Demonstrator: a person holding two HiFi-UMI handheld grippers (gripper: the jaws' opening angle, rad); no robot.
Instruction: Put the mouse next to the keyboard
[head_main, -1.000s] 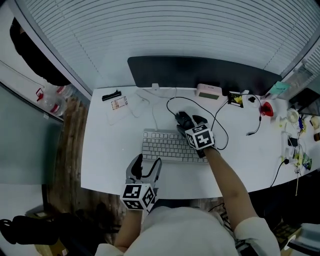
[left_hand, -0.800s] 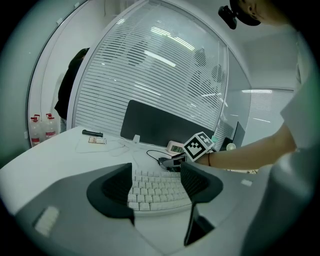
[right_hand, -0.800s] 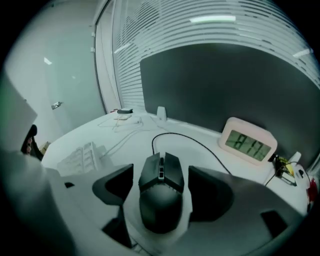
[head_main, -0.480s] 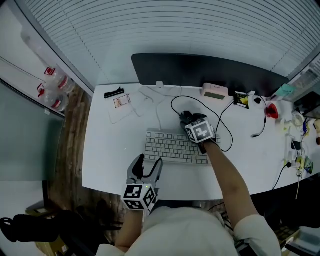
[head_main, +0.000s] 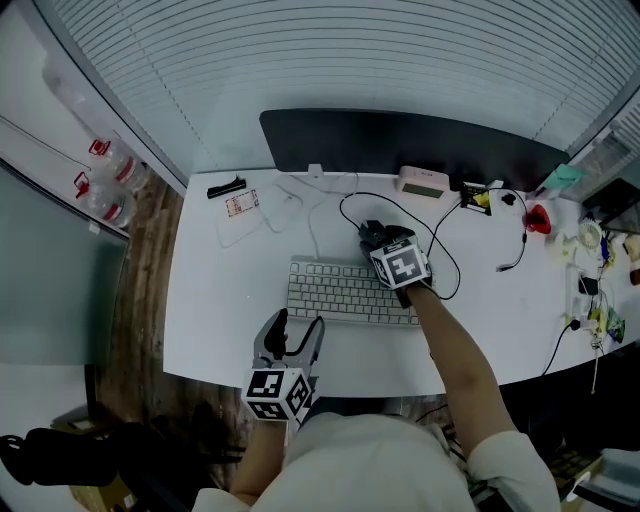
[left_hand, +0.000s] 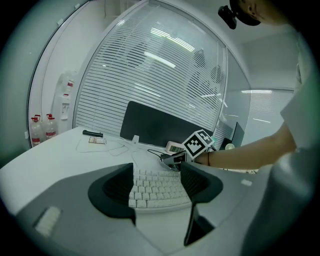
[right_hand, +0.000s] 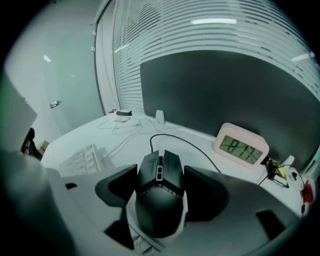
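Observation:
A black wired mouse (head_main: 370, 232) (right_hand: 157, 215) lies on the white desk (head_main: 210, 310) just behind the right end of the white keyboard (head_main: 345, 292) (left_hand: 150, 192). My right gripper (head_main: 377, 240) (right_hand: 159, 185) straddles the mouse; its jaws are closing and both pads touch the mouse's sides. The mouse cable (right_hand: 175, 140) runs off toward the back. My left gripper (head_main: 299, 325) (left_hand: 156, 181) hovers open and holding nothing at the desk's near edge, in front of the keyboard.
A dark monitor (head_main: 400, 140) stands along the back of the desk, with a pink digital clock (head_main: 420, 182) (right_hand: 241, 144) in front of it. Cables loop right of the mouse. Small clutter and a red object (head_main: 535, 217) sit far right; a black item (head_main: 224, 188) lies back left.
My right gripper has edged forward over the mouse and its jaws have narrowed onto the mouse's sides. The left gripper has stayed put.

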